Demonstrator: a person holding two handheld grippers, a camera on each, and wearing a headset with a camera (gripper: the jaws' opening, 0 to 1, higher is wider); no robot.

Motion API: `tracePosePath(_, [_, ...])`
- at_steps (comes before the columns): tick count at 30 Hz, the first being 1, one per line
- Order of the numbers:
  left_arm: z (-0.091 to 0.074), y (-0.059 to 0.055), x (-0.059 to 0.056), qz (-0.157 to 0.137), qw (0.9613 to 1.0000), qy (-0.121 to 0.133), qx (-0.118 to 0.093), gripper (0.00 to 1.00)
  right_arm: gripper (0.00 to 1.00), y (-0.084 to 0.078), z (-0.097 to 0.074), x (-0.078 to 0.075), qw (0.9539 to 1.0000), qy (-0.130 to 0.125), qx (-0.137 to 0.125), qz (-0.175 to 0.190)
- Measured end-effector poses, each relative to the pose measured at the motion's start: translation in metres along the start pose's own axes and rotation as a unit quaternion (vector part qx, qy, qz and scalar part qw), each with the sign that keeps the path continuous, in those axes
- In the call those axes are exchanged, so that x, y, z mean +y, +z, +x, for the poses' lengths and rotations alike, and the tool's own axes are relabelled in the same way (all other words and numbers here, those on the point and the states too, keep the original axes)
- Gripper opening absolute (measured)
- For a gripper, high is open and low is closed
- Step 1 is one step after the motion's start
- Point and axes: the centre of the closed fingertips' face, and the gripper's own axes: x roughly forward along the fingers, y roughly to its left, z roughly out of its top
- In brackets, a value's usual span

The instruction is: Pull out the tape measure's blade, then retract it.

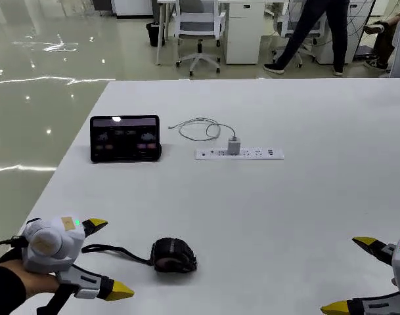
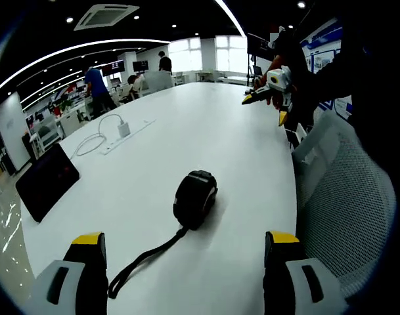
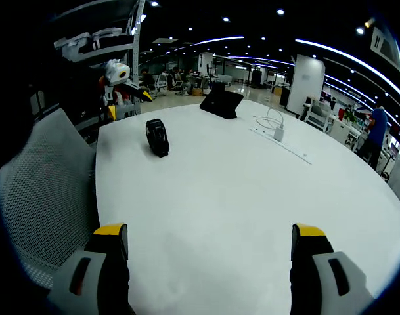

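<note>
The white plastic, yellow-tipped left gripper (image 1: 111, 258) at seven o'clock gapes empty; the matching right gripper (image 1: 349, 274) at five o'clock is spread too. The rounded black rubbery tape measure (image 1: 174, 255) lies on the smooth white tabletop (image 1: 305, 197) near six o'clock, its cord strap (image 1: 111, 251) trailing towards nine

open table (image 1: 272, 216) around the tape measure (image 1: 174, 255)
</note>
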Motion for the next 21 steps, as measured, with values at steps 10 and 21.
tracePosePath(10, [0.025, 0.01, -0.007, 0.036, 0.9964, -0.053, 0.056, 0.8, 1.0, 0.015, 0.024, 0.003, 0.9994, 0.034, -0.01, -0.001])
tracePosePath(21, [0.049, 0.024, -0.01, 0.064, 0.9906, -0.08, 0.09, 0.8, 1.0, 0.038, 0.051, 0.016, 0.9973, 0.067, -0.016, -0.024])
